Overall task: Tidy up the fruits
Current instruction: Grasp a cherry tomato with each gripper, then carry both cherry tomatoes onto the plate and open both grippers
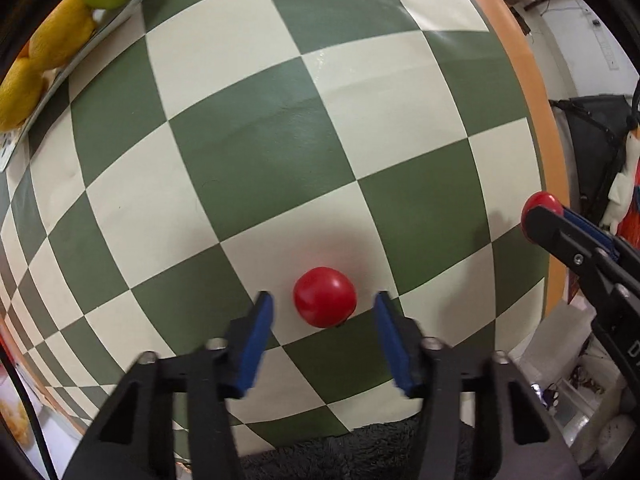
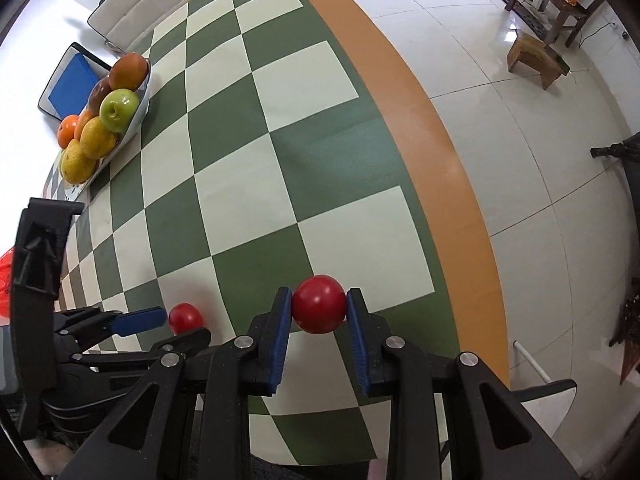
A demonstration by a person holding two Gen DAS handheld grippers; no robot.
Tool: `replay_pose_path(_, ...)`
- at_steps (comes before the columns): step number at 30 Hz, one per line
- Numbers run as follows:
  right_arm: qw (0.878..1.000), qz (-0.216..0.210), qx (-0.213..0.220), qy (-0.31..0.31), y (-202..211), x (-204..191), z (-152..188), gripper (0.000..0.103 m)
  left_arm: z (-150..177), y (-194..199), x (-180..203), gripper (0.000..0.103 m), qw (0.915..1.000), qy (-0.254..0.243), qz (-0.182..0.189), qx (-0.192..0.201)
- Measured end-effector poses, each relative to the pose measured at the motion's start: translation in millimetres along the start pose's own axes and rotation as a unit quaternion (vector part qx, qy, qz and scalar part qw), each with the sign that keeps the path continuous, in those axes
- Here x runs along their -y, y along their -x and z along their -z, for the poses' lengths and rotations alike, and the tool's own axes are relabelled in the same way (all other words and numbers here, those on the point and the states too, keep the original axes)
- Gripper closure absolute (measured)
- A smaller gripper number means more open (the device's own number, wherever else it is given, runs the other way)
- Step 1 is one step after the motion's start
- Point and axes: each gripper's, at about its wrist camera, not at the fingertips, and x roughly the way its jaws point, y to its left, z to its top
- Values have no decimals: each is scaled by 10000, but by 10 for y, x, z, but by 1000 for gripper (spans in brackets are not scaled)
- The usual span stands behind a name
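Note:
A red round fruit lies on the green-and-cream checked table. It sits between the blue pads of my left gripper, which is open and clear of it on both sides. A second red fruit is pinched between the blue pads of my right gripper, near the table's orange border. The right wrist view shows the left gripper and its fruit at lower left. In the left wrist view the right gripper holds its fruit at far right.
A long tray at the far left of the table holds a green apple, oranges and yellow citrus; it also shows as the tray top left. The orange table edge drops to tiled floor. A chair stands behind.

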Motion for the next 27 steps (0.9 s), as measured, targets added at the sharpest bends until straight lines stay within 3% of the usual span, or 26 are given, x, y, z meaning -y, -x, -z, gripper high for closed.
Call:
replay_pose_path(2,10000,-3,14,8,17,5,0,73,15,-9,42,74,10000,-51,-48,15)
replay_pose_path(9,9998,-3,46,188,82,-116,-11,73,85,128,-2,74,9996,59,29,267)
replay_pose_path(16,9987,-161,192,453,237,-388,-136,73,145,612,-363,74,9953,497,310,770)
replay_pose_path(21,9952,-502,323,776,357,-811,-294,73,247,1052,-940,74,9833,1173,584,1261)
replay_pose_path(27,9857,-1142,354,1188,244,-1694,-599,73,224,1524,-1926,74,9591,2088,879,1698)
